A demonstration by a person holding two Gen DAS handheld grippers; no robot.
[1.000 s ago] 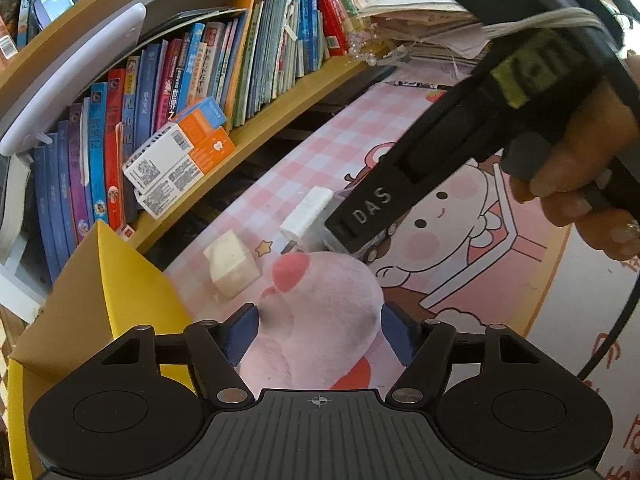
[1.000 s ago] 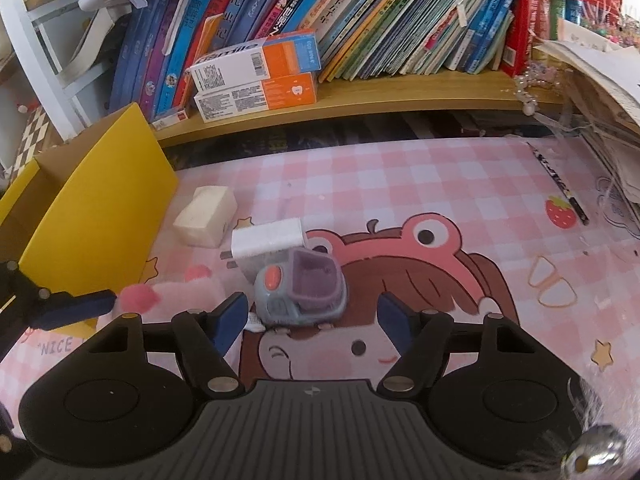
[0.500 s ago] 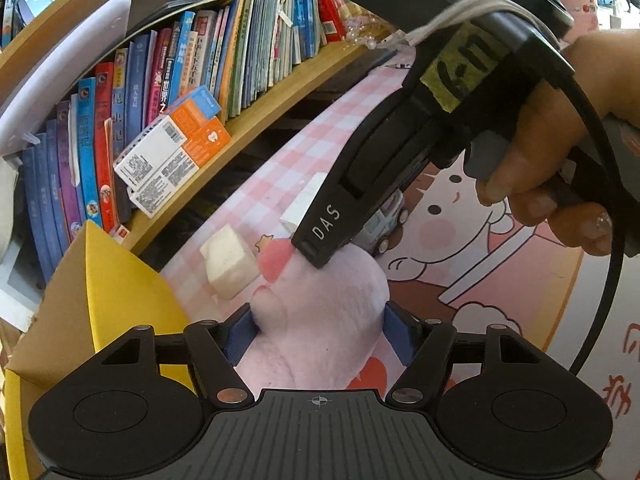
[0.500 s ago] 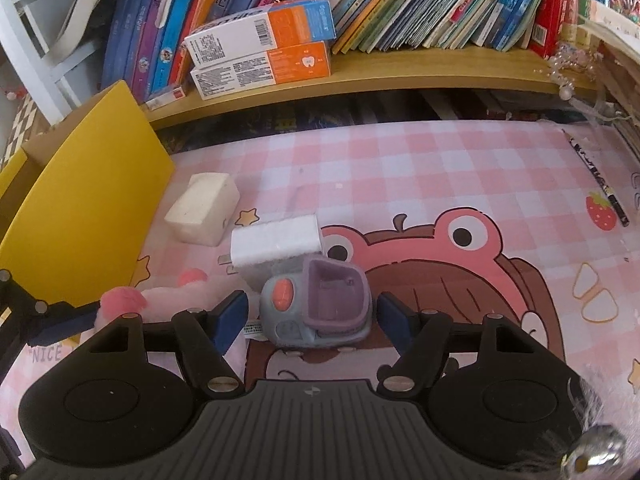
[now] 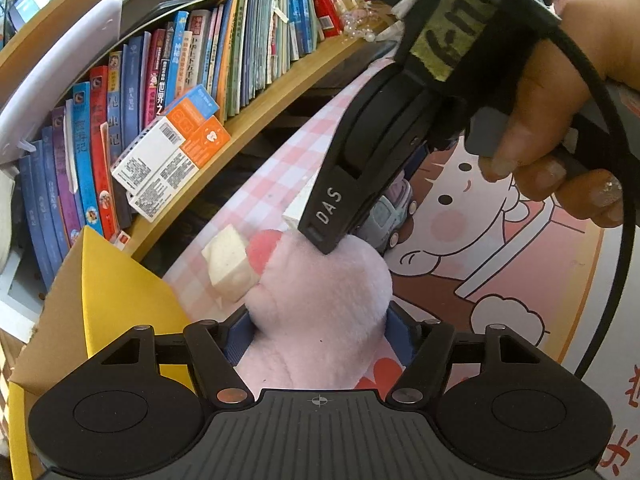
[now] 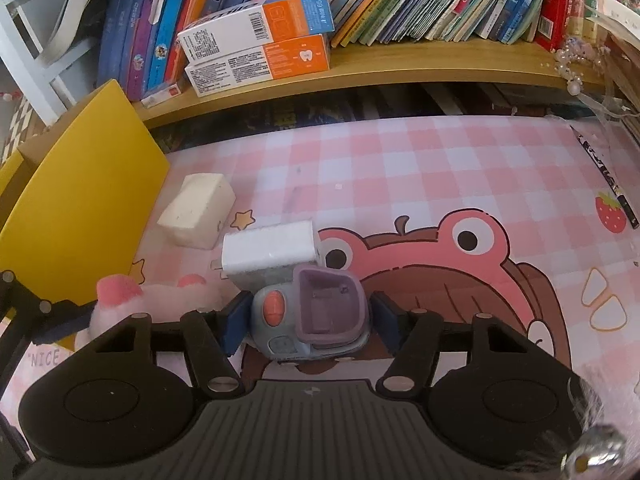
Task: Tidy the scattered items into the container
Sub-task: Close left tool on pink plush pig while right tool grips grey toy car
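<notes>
The left tool [image 5: 318, 336] clamps the pink plush [image 5: 324, 300]; the right tool [image 6: 306, 322] closes against the toy car [image 6: 310, 314] — its wheels hidden.

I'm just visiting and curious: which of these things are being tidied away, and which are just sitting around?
Part of the job:
pink plush toy
grey toy car
white charger
cream sponge block
yellow box

Just lying about:
books
orange toothpaste boxes
pencil
cartoon desk mat
</notes>
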